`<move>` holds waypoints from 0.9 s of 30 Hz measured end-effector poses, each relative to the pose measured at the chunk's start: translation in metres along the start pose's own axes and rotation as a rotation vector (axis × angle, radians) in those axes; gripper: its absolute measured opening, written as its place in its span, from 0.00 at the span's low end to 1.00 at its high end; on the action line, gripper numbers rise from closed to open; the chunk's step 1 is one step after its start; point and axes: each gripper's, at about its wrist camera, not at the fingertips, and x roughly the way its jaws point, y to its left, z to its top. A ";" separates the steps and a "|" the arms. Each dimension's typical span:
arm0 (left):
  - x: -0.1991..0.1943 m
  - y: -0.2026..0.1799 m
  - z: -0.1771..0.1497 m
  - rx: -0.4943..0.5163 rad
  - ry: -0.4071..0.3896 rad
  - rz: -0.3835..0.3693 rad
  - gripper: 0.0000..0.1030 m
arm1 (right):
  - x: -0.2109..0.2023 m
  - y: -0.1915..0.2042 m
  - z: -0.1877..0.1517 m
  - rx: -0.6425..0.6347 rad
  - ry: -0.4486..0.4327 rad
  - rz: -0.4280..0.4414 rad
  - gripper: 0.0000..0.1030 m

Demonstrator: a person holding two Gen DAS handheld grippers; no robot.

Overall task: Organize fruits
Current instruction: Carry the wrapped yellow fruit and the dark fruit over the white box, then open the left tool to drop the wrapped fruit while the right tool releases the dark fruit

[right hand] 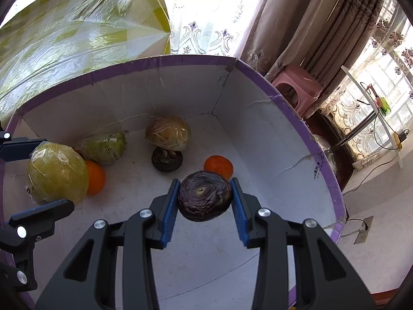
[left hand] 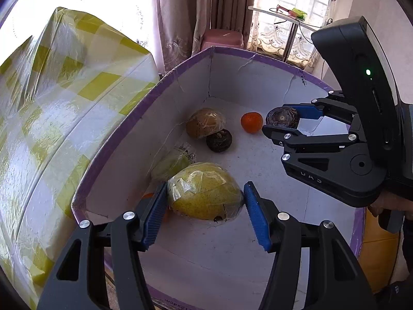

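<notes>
While both hands hang over the big white cardboard box with the purple-taped rim [right hand: 296,108], each gripper has a fruit in it. The left gripper [left hand: 205,208] is partway open around a large yellow-green pear wrapped in clear plastic film [left hand: 204,193], blue pads pressed to both sides, down by the box's near left wall. The right gripper [right hand: 205,201] is nearly closed, pinching a wrinkly dark purple round fruit [right hand: 204,196] held clear above the box floor, more toward the middle.

Loose on the floor: a film-wrapped brownish pear [right hand: 169,133] in the far corner with a small dark shrivelled fruit [right hand: 166,159] touching it, an orange tangerine [right hand: 218,166] just beyond the purple one, a film-wrapped green pear [right hand: 104,147] along the left wall and a second tangerine [right hand: 95,177] tucked against the held pear.
</notes>
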 end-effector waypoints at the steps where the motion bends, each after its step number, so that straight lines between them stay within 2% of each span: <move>1: 0.001 0.000 0.001 -0.001 0.003 0.000 0.56 | 0.001 0.000 0.000 0.000 0.003 0.002 0.38; 6: 0.010 -0.005 0.010 0.007 0.011 0.006 0.56 | 0.008 0.002 0.002 -0.025 0.029 -0.013 0.38; 11: 0.024 -0.013 0.014 0.032 0.053 0.019 0.56 | 0.021 0.003 0.002 -0.033 0.073 -0.043 0.38; 19: 0.040 -0.014 0.015 0.050 0.133 -0.015 0.56 | 0.029 0.007 0.002 -0.053 0.095 -0.073 0.38; 27: 0.052 -0.012 0.015 0.044 0.148 -0.047 0.56 | 0.031 0.010 -0.001 -0.053 0.102 -0.081 0.38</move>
